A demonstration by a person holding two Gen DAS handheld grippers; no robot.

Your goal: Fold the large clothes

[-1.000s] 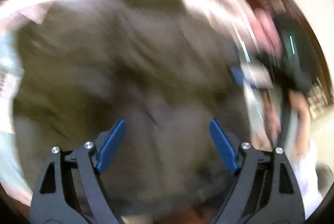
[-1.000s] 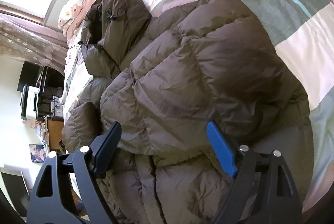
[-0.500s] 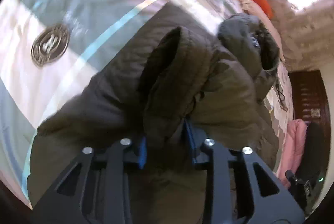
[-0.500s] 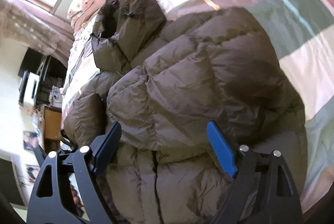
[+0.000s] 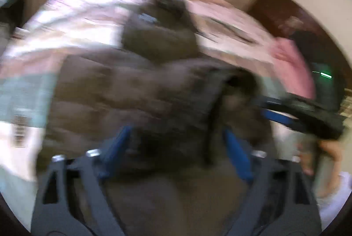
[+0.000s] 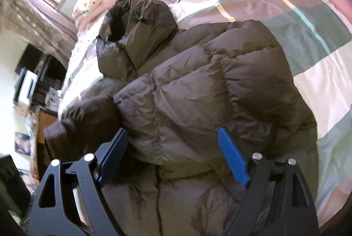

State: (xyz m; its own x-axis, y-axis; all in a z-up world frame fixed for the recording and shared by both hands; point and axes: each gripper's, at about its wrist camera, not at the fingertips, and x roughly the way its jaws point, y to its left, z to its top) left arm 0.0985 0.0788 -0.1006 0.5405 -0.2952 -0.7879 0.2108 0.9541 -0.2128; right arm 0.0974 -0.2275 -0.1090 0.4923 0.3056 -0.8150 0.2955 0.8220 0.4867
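Brown quilted down jacket (image 6: 198,86) lies on the patchwork bed (image 6: 308,27), hood toward the pillows | left claw (image 5: 178,148) gaped and empty, having let go the sleeve it pinched half a second ago; view blurred | right claw (image 6: 173,154) wide, empty, hovering over the hem | judgement: sleeve fold laid, next grab pending.

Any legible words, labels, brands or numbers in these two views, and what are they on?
None can be read.
Blue tag on the brown puffer jacket near its hood: too blurred.
Green lit display at the room's edge: too blurred.
Wall pictures: too small.
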